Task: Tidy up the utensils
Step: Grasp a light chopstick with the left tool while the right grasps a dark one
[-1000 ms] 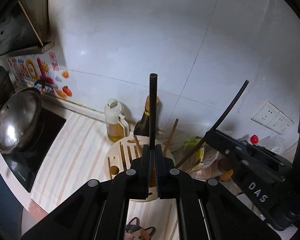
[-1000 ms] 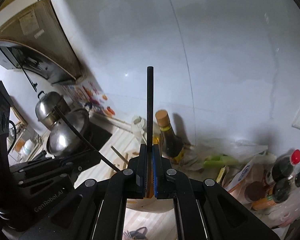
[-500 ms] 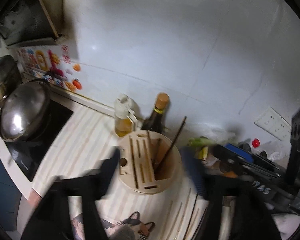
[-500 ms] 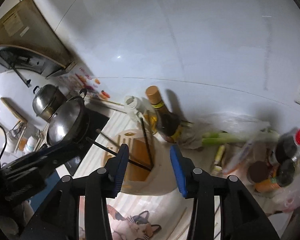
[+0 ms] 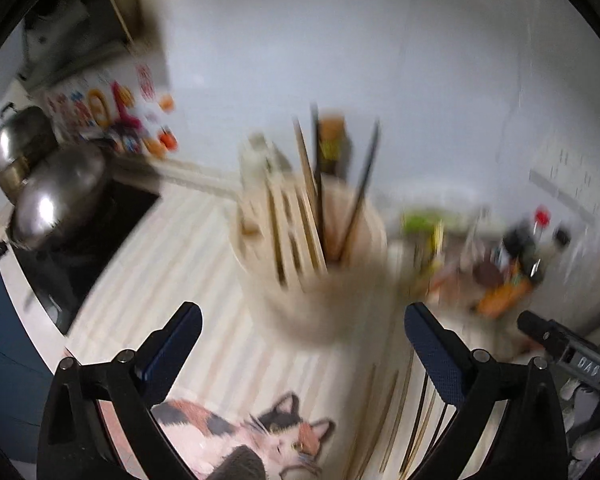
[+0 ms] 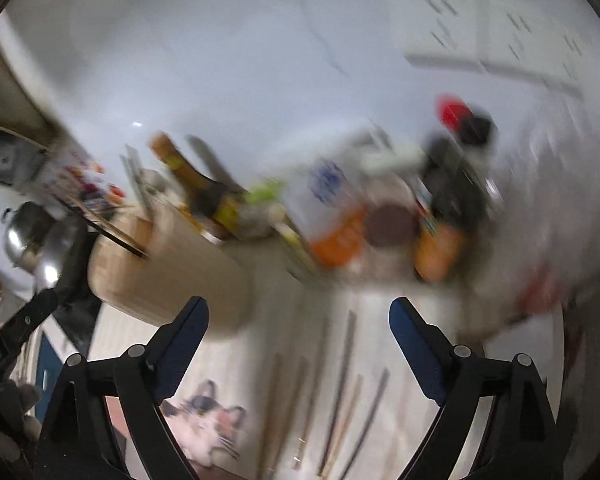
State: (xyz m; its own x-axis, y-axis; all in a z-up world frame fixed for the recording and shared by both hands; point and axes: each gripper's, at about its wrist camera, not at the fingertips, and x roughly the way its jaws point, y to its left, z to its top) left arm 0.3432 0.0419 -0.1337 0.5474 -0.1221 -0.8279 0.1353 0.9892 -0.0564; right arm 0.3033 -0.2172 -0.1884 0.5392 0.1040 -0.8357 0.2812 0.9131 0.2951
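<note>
Chopsticks (image 6: pixel 342 392) flat on striped counter (image 5: pixel 172 264), near wooden holder (image 5: pixel 320 264).

utensil holder (image 5: pixel 320 264) motion-blurred, loose chopsticks (image 6: pixel 340 396) smeared, bottles (image 6: pixel 440 216) indistinct

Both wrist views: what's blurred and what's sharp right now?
Left wrist: motion-smeared utensil holder and chopsticks; left gripper sharp, glare on the pot lid. Right wrist: heavier smear over the bottles and loose chopsticks; right gripper crisp.
</note>
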